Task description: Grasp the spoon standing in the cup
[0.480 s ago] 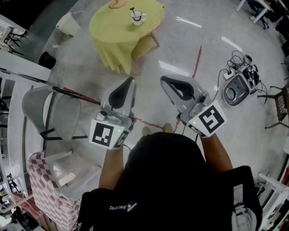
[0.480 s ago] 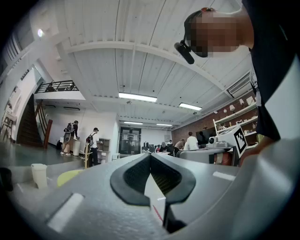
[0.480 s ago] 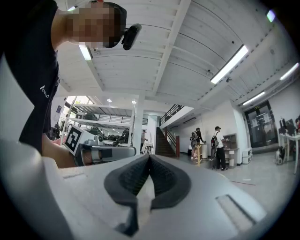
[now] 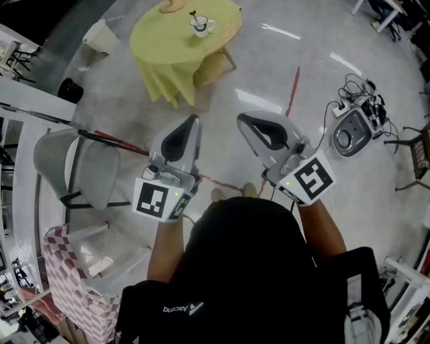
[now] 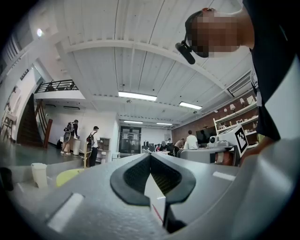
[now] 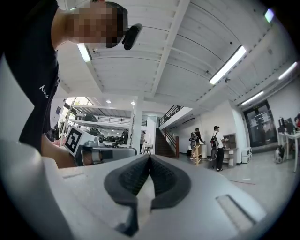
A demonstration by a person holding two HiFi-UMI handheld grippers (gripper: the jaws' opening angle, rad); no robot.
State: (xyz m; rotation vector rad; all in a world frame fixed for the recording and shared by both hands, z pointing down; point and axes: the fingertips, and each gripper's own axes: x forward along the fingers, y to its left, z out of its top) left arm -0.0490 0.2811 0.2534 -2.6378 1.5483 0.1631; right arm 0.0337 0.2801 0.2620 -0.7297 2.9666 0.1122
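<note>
So the grey chair (image 4: 75, 168) sat over at the left edge of the head view and nothing about it mattered. The left gripper (image 4: 193, 119) was held low in front of the person, middle-left of the frame, pads pressed together with nothing between them; its own view showed the same, the left gripper (image 5: 150, 155) closed tight and just pointing out across the hall. The round yellow table (image 4: 161, 50) was way up at the top of the frame, with the cup (image 4: 200, 25) on it and the spoon (image 4: 193, 14) sticking up out of it, well apart from both claws. The only change from half a second earlier was that the table and cup had slid a touch higher and to the left in the frame, while both grippers sat in pretty much the same spots. I'd call that a small head or body shift, no real approach. The right gripper (image 4: 242, 119), centre-right, was closed on nothing too, confirmed in its own view (image 6: 149, 157). A grey box with cables (image 4: 349, 134) sat on the floor at the far right. My read: the grasp hadn't started, and they'd still need to walk over and open a claw.
</note>
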